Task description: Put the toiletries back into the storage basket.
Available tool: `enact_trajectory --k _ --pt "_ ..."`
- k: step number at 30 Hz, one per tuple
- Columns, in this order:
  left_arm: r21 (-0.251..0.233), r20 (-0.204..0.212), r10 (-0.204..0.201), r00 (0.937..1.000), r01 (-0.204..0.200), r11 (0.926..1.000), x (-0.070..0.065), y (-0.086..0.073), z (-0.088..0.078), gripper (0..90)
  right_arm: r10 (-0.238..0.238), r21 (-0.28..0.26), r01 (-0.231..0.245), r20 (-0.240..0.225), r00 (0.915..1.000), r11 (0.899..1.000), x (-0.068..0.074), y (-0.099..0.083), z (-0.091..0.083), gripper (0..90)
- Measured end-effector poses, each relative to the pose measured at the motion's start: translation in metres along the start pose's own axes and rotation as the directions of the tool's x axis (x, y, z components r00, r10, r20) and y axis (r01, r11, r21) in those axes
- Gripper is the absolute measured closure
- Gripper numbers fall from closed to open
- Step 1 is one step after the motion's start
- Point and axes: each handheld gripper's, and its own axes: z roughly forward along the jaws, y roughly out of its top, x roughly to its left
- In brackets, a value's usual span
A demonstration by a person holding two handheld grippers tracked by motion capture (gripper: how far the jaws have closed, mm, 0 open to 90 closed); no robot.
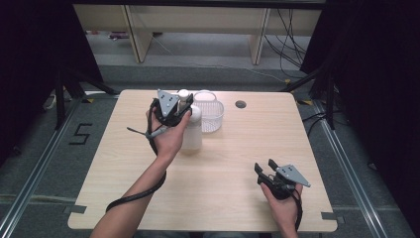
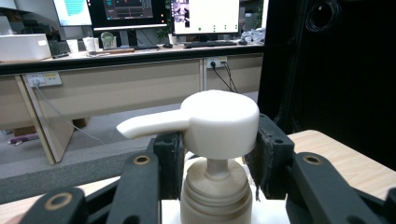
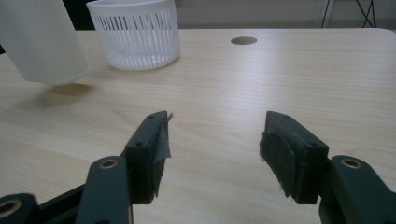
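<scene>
Currently the pump bottle (image 1: 192, 133) hangs tilted just off the table (image 1: 237, 163), toward its far edge, beside the basket (image 1: 209, 115). My left gripper (image 2: 212, 154) pinches its pump head (image 2: 219, 122). Right gripper (image 3: 212, 154) idles, jaws spread, near the right front corner. Judging: mid-carry; next, level the bottle and set it down. Right gripper view shows the lifted base; left gripper view shows the clamp.

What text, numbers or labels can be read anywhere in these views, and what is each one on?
"5": black tape figure on the grey floor left of the table.
Monitor screens on the desk behind, left gripper view: contents too small and blurred to read.
Pump bottle, white basket, both grippers: no readable print.
</scene>
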Motion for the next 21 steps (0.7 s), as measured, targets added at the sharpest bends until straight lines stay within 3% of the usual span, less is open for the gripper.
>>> enact_trajectory --k 21 --pt "-0.024 0.025 0.011 0.9996 -0.010 0.9997 0.002 0.018 0.001 59.2 -0.011 -0.007 0.011 0.002 0.9999 1.000 -0.001 0.000 0.001 41.8"
